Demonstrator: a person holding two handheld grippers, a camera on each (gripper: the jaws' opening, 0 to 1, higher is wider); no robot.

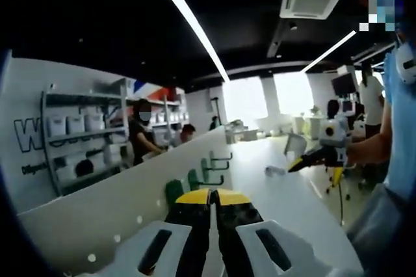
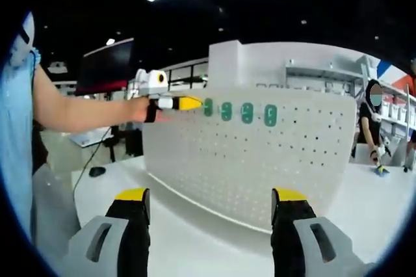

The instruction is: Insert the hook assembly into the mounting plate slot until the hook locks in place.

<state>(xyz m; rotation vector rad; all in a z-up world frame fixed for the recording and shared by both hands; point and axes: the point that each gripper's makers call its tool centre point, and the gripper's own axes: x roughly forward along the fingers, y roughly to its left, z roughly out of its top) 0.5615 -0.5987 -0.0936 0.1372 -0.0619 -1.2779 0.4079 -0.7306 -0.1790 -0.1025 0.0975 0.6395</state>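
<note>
A white perforated mounting plate [image 2: 260, 160] stands upright on the white table; in the left gripper view the plate [image 1: 130, 205] runs away from me along the left. Several green hook assemblies [image 2: 247, 113] sit in a row near its top edge, and their arms [image 1: 214, 179] stick out over the table. My left gripper [image 1: 211, 196] is shut with its yellow tips together, right beside the nearest green hook [image 1: 174, 192]. The right gripper view shows the left gripper [image 2: 195, 103] at the leftmost hook [image 2: 208, 106]. My right gripper [image 2: 211, 196] is open and holds nothing; it hovers over the table [image 1: 299, 162].
A small white part [image 1: 273, 170] lies on the table [image 1: 260, 186]. The person's bare arm [image 2: 84, 113] reaches in from the left. Shelves with white bins [image 1: 78, 127] and a seated person [image 1: 140, 137] are behind the plate. A computer mouse [image 2: 97, 171] lies on the far desk.
</note>
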